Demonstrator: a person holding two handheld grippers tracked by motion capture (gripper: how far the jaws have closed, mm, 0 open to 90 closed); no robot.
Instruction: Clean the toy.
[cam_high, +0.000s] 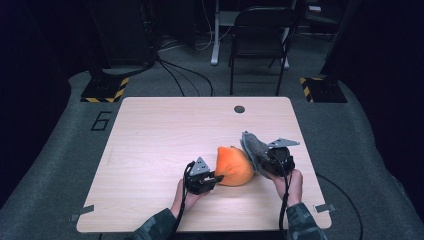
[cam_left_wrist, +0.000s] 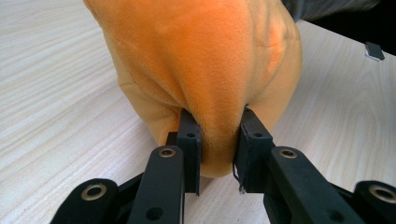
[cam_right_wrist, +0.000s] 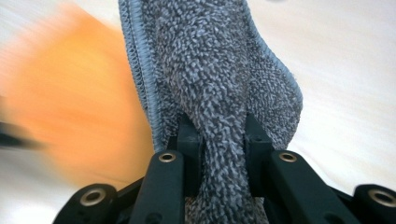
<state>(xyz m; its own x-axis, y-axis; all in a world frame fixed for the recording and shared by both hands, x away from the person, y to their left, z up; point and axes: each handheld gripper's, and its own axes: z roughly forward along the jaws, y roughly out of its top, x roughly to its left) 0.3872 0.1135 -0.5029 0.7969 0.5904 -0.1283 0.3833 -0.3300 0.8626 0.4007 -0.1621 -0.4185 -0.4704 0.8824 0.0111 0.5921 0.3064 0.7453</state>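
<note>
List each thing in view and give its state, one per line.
Left gripper: shut, pinching a fold of the orange plush.
Orange plush: resting on the table, bunched where gripped.
Right gripper: shut on the grey cloth.
Grey cloth: held, crumpled, beside the plush.
Table: bears the plush.

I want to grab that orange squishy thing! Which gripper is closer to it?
Left. The left gripper is pinching a fold of the orange plush thing. The right gripper is beside it, on its right in the high view, clamped on a grey cloth.
</note>
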